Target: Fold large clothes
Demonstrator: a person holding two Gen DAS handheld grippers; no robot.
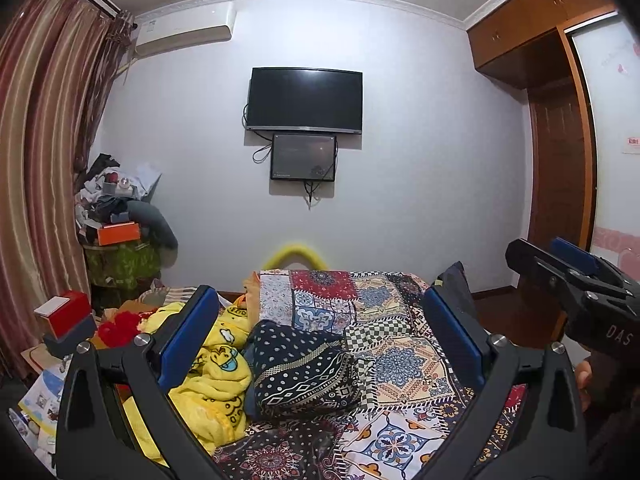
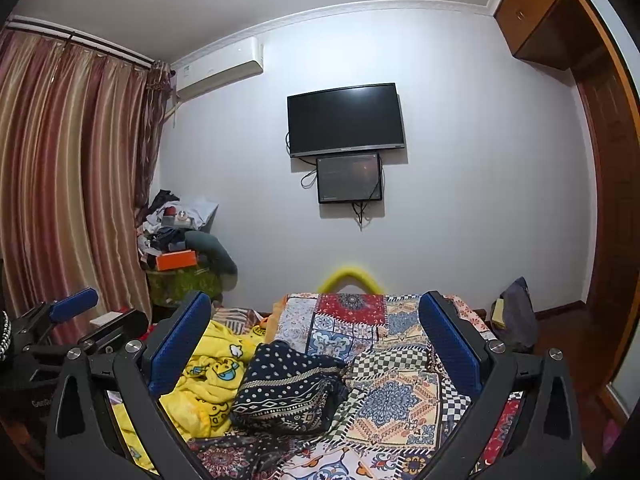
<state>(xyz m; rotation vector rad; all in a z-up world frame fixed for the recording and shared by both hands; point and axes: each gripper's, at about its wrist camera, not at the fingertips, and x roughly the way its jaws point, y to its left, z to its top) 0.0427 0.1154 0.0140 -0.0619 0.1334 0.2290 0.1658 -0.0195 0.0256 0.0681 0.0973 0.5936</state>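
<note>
left gripper point(image 1: 320, 332): jaws wide, holding nothing | right gripper point(image 2: 316, 336): jaws wide, holding nothing | dark patterned garment point(image 1: 304, 368): bundled on patchwork bedspread point(image 1: 404, 360), near centre, right of yellow blanket point(image 1: 212, 384)

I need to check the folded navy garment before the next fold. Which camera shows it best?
The left wrist view: the navy garment lies central and large, its folded edges and pattern clear between the open left hand-held gripper. The right wrist view shows the same garment whole too, but a little smaller and more tilted.
</note>
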